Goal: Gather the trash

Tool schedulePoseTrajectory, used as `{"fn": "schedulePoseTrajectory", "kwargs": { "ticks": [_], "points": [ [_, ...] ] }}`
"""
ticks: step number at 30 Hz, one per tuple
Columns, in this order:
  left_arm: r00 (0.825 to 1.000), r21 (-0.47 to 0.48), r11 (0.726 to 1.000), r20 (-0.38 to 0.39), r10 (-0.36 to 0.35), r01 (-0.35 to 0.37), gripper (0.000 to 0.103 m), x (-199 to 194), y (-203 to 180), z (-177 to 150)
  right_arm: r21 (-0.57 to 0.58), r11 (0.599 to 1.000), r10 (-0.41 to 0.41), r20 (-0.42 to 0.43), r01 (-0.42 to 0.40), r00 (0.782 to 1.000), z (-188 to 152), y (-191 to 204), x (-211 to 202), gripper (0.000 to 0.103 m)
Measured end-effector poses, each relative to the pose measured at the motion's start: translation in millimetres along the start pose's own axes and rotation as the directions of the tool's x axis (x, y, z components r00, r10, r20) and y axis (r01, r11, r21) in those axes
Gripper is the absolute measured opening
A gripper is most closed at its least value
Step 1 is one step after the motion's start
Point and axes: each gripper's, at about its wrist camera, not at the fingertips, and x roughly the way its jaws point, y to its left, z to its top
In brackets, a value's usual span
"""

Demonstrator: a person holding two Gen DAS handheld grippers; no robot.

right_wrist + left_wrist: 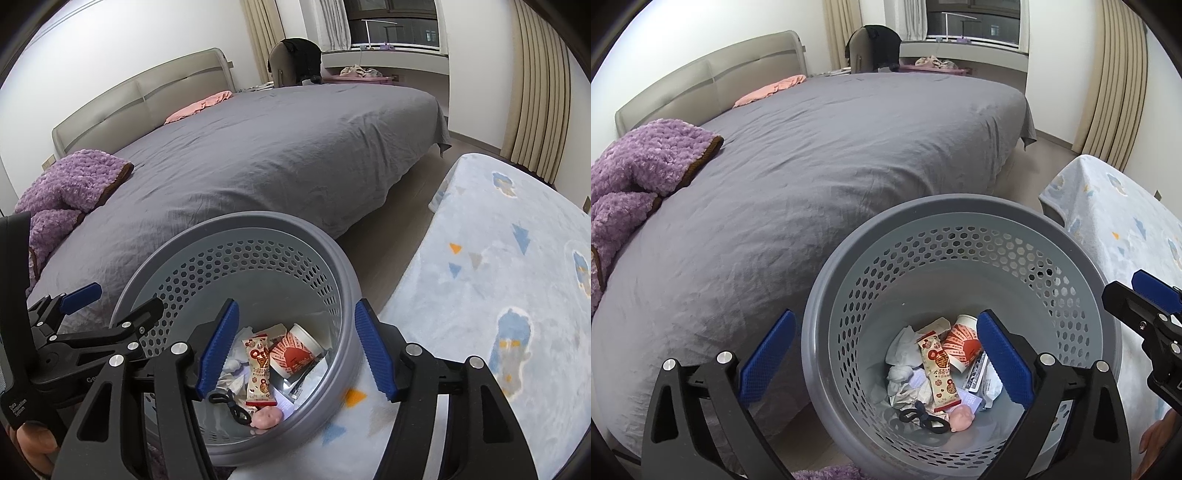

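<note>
Where your left wrist view looks down, the grey perforated bin (960, 229) stands beside the bed (812, 166), holding wrappers (940, 373) and a paper cup (962, 343); your left tool (886, 362) hangs spread wide, empty. From the right wrist, your right tool (295, 347) tilts over the bin's rim, jaws apart, gripping nothing.

The basket (960, 229) stands on the floor between the bed (812, 177) at its left and a blanket-covered surface (498, 266) at its right. Inside lie a snack wrapper (938, 369), a cup (962, 345) and crumpled tissues (901, 354). A folded throw (639, 166) sits on the bed's left side.
</note>
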Motion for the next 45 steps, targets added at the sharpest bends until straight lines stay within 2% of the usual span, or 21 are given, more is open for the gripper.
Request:
{"fn": "schedulePoseTrajectory", "kwargs": {
  "ticks": [25,45],
  "points": [
    [1.0,-0.011,1.0,0.011,0.027,-0.027,0.097,-3.5,5.2,-0.2,-0.004,1.0,-0.005,0.005,0.005,1.0,-0.7,6.4,-1.7,0.063],
    [1.0,-0.006,1.0,0.009,0.022,-0.022,0.097,-3.4,3.4,0.4,-0.009,1.0,-0.004,0.002,0.004,1.0,-1.6,8.6,-3.3,0.063]
  ]
}}
